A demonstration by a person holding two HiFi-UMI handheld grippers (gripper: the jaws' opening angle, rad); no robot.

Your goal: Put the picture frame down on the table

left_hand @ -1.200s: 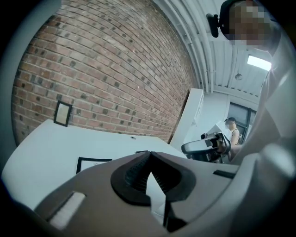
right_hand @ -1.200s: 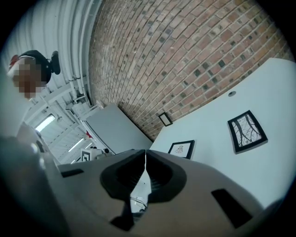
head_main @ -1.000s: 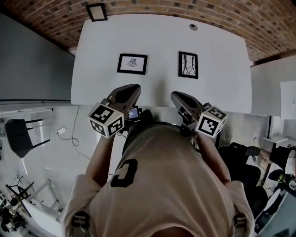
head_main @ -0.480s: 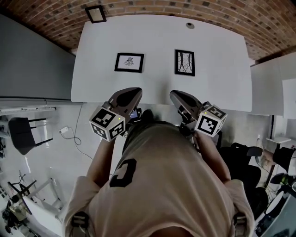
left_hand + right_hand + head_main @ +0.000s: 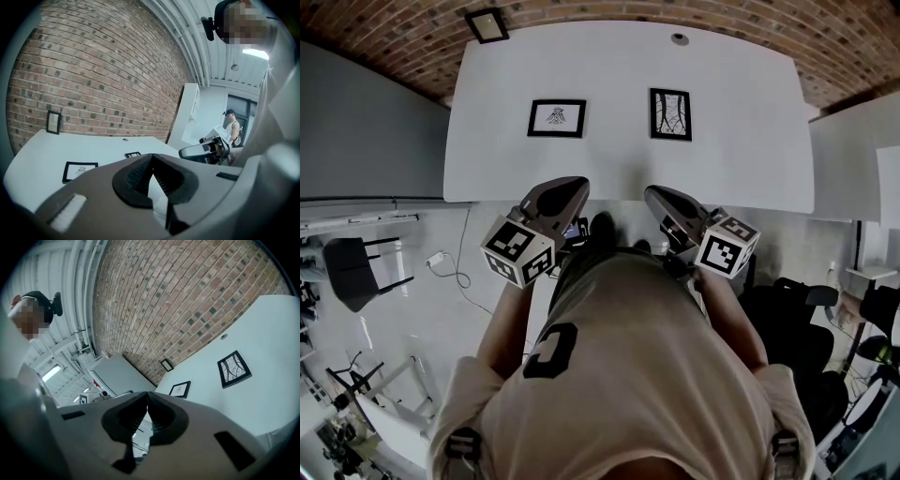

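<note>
Two black picture frames lie flat on the white table [image 5: 741, 141]. One holds a small drawing [image 5: 557, 118] at the left, the other a branching pattern [image 5: 670, 114] at the right. My left gripper [image 5: 570, 187] and right gripper [image 5: 656, 197] hover side by side over the table's near edge, well short of both frames. Each is shut with nothing between its jaws. The left gripper view shows the left gripper [image 5: 151, 161] with the small-drawing frame [image 5: 79, 170] ahead on the left. The right gripper view shows the right gripper [image 5: 147, 399] with the branching frame [image 5: 234, 368] ahead on the right.
A third small frame [image 5: 487, 25] stands at the far left corner against the brick wall [image 5: 609, 11]. A small round fitting [image 5: 679, 39] sits near the table's far edge. Chairs [image 5: 352, 272] and a cable [image 5: 455, 281] are on the floor at the left.
Both frames on the table sit higher and farther off in the head view than one second ago. The two grippers have hardly shifted and stay shut.
</note>
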